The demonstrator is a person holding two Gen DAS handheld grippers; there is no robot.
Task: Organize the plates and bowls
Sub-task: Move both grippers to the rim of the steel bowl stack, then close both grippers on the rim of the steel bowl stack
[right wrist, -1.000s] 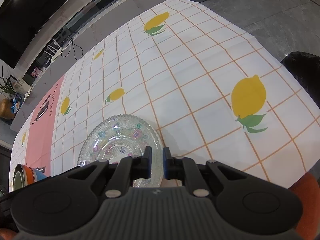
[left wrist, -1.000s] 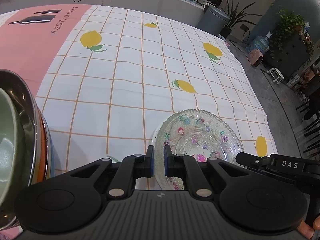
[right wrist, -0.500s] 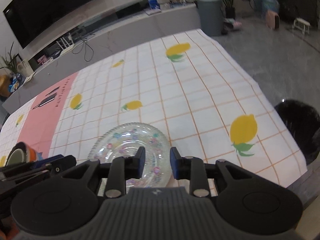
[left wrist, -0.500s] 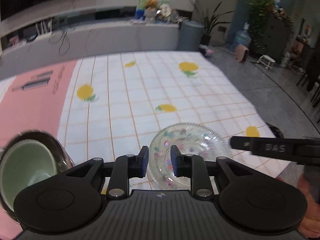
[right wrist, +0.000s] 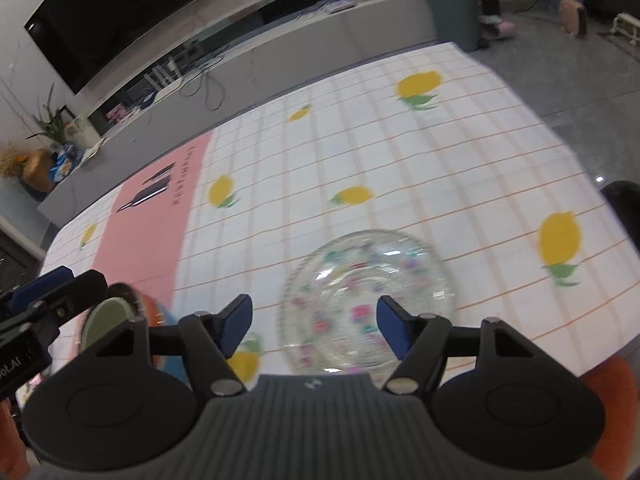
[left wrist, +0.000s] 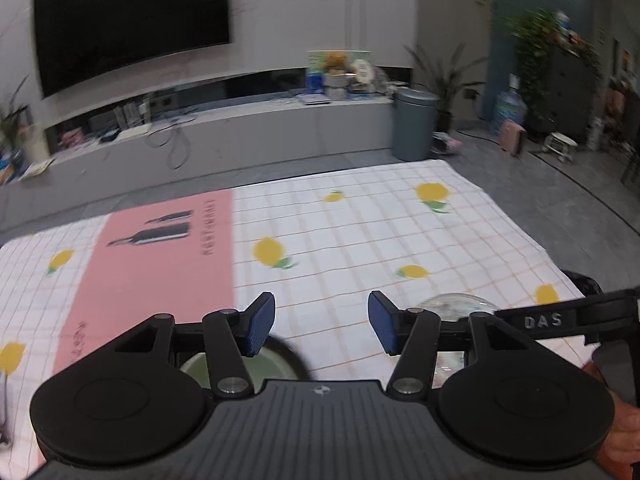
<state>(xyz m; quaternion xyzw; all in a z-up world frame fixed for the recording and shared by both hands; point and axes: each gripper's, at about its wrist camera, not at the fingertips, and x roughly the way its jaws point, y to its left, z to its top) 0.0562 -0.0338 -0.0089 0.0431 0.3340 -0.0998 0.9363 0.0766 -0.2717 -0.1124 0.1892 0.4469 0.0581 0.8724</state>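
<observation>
Overhead now, both grippers held above the counter (right wrist: 460, 152) with its lemon-print cloth, both empty. Left gripper (left wrist: 322, 326): jaws spread wide, nothing between the blue pads. Right gripper (right wrist: 314, 326): likewise spread, pinching nothing. Glass plate (right wrist: 368, 296) lies flat on the cloth just ahead of and below the right gripper, near the counter's near edge; clear pressed glass, coloured floral dots, scalloped rim. In the left view only a sliver of it (left wrist: 456, 302) shows behind the right-hand finger. Stack of bowls (right wrist: 116, 316) sits well to the left of the plate — green bowl on top, orange and blue rims under it, partly hidden by the left gripper; in the left wrist view the green bowl (left wrist: 276, 362) is directly under the jaws. Handling judgement: glass plate stiff, brittle, probably slick and fairly heavy for its size; lying flat it offers no edge from above, so best taken at the raised rim with one pad under the lip, firm but not hard. Chipping risk if set down against metal or ceramic in the stack
</observation>
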